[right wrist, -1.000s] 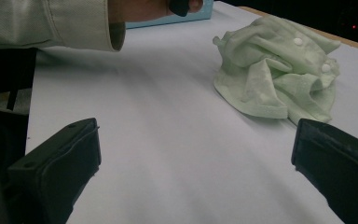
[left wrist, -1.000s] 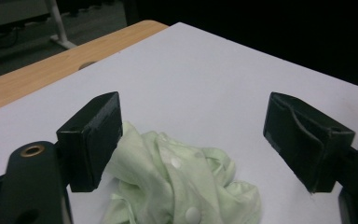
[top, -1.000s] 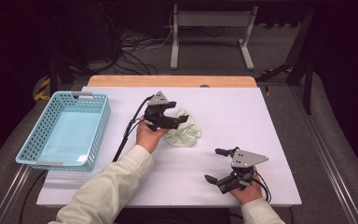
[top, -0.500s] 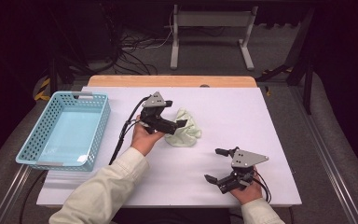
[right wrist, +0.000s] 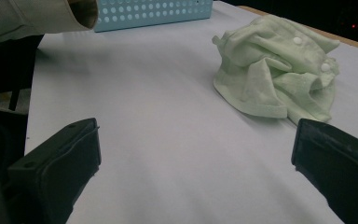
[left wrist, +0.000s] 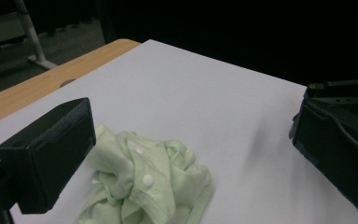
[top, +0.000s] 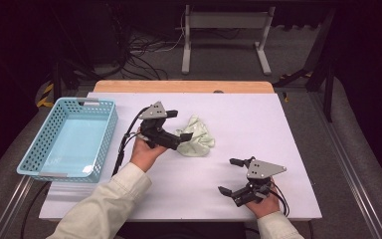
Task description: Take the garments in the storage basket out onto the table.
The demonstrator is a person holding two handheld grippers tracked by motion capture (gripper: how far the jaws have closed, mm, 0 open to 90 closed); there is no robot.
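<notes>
Left gripper (top: 175,130) jaws open beside crumpled green cloth (top: 196,140); right gripper (top: 227,176) jaws open; no legible writing.

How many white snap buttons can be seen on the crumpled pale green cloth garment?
2 show on the crumpled pale green cloth garment: one white snap button near its middle, another just behind it. Folds may hide more.

Left tool (top: 177,128) and right tool (top: 227,176) (both jaws spread).
</notes>
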